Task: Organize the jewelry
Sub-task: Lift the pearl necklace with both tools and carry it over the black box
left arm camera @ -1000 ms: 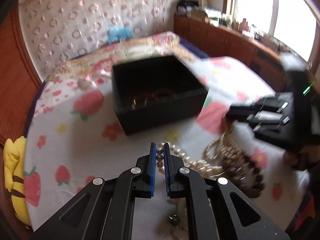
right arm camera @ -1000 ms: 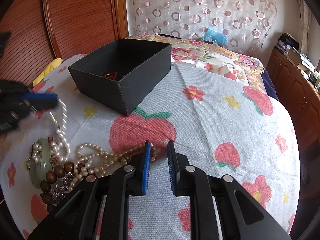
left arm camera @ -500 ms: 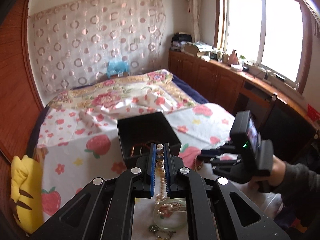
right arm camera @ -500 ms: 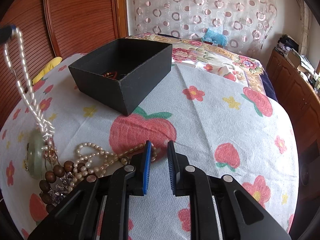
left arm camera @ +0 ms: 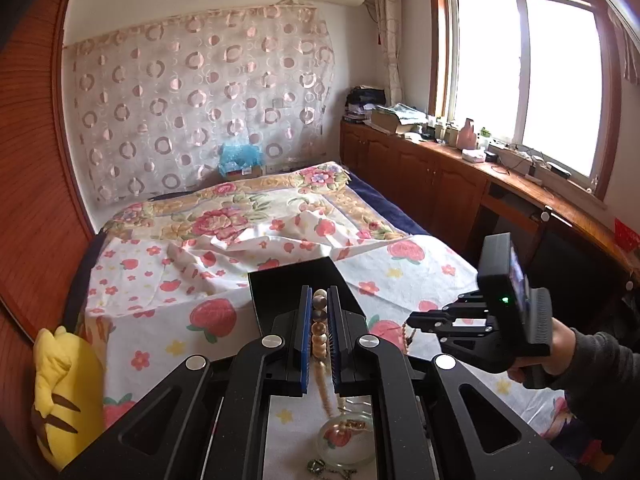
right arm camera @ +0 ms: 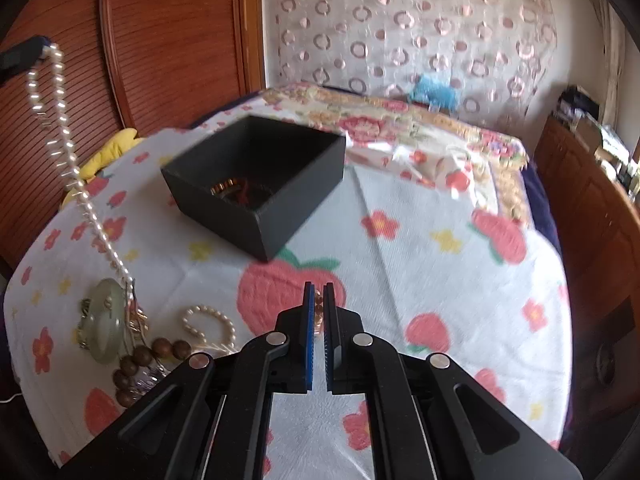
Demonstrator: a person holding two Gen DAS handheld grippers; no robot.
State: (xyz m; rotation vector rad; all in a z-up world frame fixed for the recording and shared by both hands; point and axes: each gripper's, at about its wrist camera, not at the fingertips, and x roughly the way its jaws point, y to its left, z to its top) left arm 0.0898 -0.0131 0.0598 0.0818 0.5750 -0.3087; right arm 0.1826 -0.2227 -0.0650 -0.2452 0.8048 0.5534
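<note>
My left gripper (left arm camera: pixel 319 300) is shut on a pearl necklace (left arm camera: pixel 319 334) and holds it high above the bed; the strand (right arm camera: pixel 64 132) hangs down to a jade pendant (right arm camera: pixel 105 320) that rests on the cloth. My right gripper (right arm camera: pixel 319 300) is shut on a strand of small beads (right arm camera: pixel 319 312) near the jewelry pile. An open black box (right arm camera: pixel 256 184) with some jewelry inside stands ahead of it. Brown wooden beads (right arm camera: pixel 140 356) and a pearl bracelet (right arm camera: pixel 208 322) lie at the left.
The bed has a strawberry-print cloth (right arm camera: pixel 420 280). A yellow plush toy (left arm camera: pixel 66 392) lies at the left edge. A wooden wardrobe (right arm camera: pixel 168 40) stands behind, and wooden cabinets (left arm camera: pixel 440 184) line the window side.
My left gripper has risen high with the pearl necklace, pulling it taut. My right gripper has closed on the bead strand and lifted a little.
</note>
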